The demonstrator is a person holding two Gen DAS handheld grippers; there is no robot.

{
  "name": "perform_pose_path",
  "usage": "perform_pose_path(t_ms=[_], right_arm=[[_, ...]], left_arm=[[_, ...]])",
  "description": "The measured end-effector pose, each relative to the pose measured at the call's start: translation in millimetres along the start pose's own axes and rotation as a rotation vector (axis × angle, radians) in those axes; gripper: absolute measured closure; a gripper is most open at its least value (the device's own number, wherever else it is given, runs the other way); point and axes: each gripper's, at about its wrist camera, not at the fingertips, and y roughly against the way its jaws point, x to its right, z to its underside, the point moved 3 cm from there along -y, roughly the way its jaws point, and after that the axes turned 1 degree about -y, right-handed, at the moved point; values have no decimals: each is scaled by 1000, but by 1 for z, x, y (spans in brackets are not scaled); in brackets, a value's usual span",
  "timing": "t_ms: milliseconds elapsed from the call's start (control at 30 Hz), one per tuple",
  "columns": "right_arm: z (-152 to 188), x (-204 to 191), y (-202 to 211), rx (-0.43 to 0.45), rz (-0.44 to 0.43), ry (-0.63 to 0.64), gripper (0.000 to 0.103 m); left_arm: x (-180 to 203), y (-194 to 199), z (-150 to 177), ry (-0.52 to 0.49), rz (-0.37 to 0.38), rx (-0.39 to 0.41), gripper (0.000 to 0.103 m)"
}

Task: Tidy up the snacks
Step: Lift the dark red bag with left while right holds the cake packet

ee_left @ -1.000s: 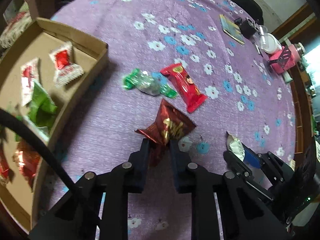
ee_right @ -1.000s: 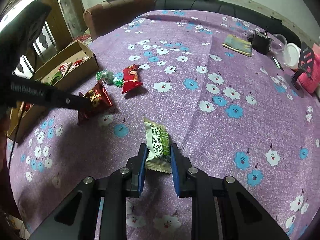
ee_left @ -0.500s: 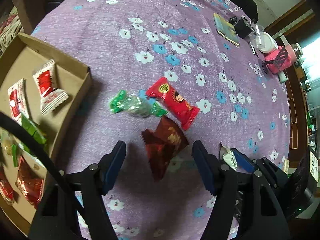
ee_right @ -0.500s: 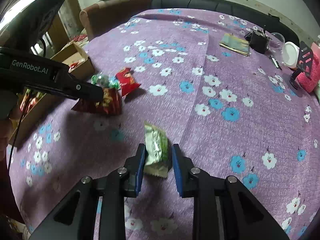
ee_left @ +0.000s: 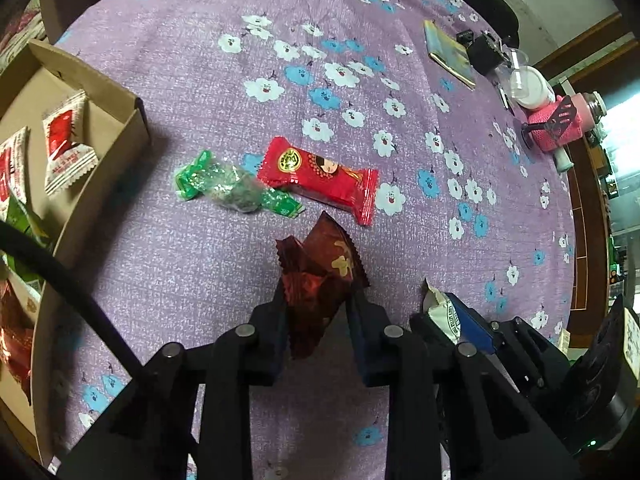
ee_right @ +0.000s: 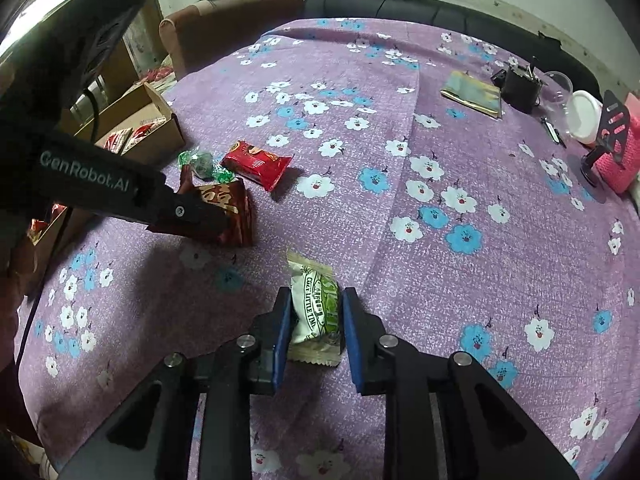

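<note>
My left gripper (ee_left: 318, 300) is closing its jaws on a dark red snack packet (ee_left: 324, 264), whose crumpled lower half is pinched between the pads. Just beyond it on the purple flowered cloth lie a red bar wrapper (ee_left: 320, 178) and a green-wrapped candy (ee_left: 234, 188). A cardboard box (ee_left: 132, 128) at the left holds several snack packets. My right gripper (ee_right: 312, 312) closes its blue pads on a white and green snack packet (ee_right: 314, 280), close to the cloth. The right wrist view shows the left gripper (ee_right: 224, 224) to the left with the dark red packet (ee_right: 238, 208).
At the table's far right stand a booklet (ee_left: 448, 56), a small black device (ee_left: 486, 54), a white-lidded cup (ee_left: 530, 88) and a pink holder (ee_left: 556, 128). A black sofa (ee_right: 440, 16) and a brown chair (ee_right: 224, 12) border the far edge.
The left jaws opened wide half a second ago, dropping their grip on the packet's corner, and have now closed lower on the dark red packet. The right gripper kept its hold and place.
</note>
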Motion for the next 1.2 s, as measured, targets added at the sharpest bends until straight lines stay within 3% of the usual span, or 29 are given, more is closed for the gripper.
perform_pose_path(t_ms=[267,333,500,667,1200], right_arm=[[9,-1,6,13,15,13,80],[4,-1,4,9,-17,1,79],[-4,-15,-2,5,3,72,83],[-3,-13,4,13,-18,32,84],[50,-33,32,-20,-31,36,84]], left_arm=[[-5,12,23,-58,-77,96,75],[-5,13,25,-69,-96,114,75],[-7,12,19,-44,-94,126,76],[-10,23,28,-74,-107,175,76],[-26,46,91,-142,-148,257,76]])
